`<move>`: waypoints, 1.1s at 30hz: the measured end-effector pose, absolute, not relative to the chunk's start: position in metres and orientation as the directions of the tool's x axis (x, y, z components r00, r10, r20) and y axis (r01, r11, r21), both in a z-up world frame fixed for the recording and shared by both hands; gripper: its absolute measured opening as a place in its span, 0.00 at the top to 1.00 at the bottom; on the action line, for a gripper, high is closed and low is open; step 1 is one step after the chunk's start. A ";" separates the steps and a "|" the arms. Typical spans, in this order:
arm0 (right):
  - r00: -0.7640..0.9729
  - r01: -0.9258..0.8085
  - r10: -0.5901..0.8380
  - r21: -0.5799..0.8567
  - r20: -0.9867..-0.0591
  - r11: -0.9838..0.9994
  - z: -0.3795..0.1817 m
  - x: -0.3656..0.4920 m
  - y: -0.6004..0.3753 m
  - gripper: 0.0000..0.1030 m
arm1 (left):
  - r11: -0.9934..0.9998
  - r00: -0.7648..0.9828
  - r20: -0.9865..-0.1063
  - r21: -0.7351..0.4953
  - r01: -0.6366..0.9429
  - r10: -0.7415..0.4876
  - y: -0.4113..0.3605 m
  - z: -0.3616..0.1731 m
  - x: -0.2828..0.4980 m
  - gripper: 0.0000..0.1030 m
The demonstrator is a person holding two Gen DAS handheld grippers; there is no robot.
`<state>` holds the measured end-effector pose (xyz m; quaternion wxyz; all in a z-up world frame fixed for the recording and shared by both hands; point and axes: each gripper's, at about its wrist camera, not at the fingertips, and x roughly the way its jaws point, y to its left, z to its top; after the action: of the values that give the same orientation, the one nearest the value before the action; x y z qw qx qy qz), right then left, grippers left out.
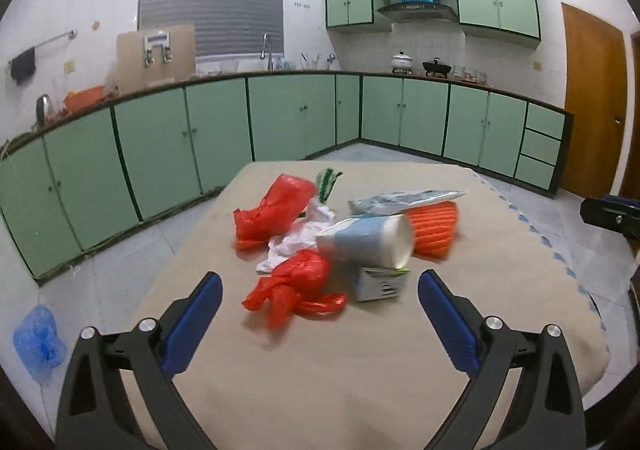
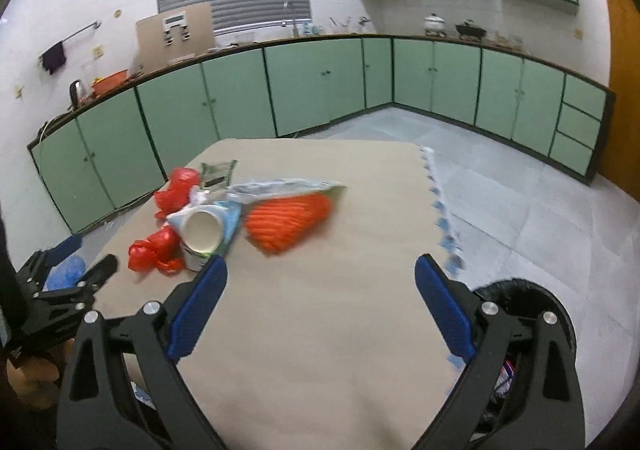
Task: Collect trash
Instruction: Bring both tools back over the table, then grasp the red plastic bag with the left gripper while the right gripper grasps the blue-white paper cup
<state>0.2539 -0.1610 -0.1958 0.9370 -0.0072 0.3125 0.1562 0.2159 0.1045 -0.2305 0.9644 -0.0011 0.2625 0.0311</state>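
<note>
2 tools are seen with jaws spread wide and nothing between the ribbed blue pads: the left tool (image 1: 320,314) and the right tool (image 2: 320,302), both above the beige cloth-covered worktop (image 1: 360,370). The trash is heaped near the worktop's far half: 2 crumpled glossy red plastic bags (image 1: 276,209) (image 1: 296,286), crushed white paper (image 1: 304,234), a paper cup (image 1: 368,242) lying on its side, a small white carton (image 1: 380,284) beneath it, a ridged orange wrapper (image 1: 434,230), and a flat silvery pouch (image 1: 404,197). A round black bin (image 2: 528,302) is seen beside the worktop's near right edge.
</note>
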 end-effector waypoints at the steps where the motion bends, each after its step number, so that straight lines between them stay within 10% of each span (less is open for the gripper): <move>1: 0.754 -0.300 0.289 0.082 -0.590 0.950 -0.197 0.256 -0.154 0.11 | 0.998 0.855 -0.515 0.015 -0.059 0.058 0.109 -0.235 0.223 0.09; 12: 0.707 -0.317 0.313 0.112 -0.634 0.942 -0.220 0.281 -0.099 0.11 | 0.999 0.773 -0.634 -0.039 -0.009 -0.018 0.144 -0.279 0.270 0.19; 17: 0.670 -0.378 0.361 0.120 -0.649 0.918 -0.232 0.291 -0.071 0.11 | 0.997 0.712 -0.699 -0.075 0.027 -0.072 0.156 -0.297 0.282 0.84; 33: 0.626 -0.442 0.395 0.112 -0.672 0.890 -0.257 0.321 -0.025 0.11 | 0.996 0.839 -0.541 -0.086 0.018 -0.062 0.176 -0.257 0.259 0.92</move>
<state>0.3215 -0.0255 -0.2575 0.9011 -0.0321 0.3647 0.2322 0.2588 0.1760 -0.2573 0.9581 -0.0386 0.2831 -0.0209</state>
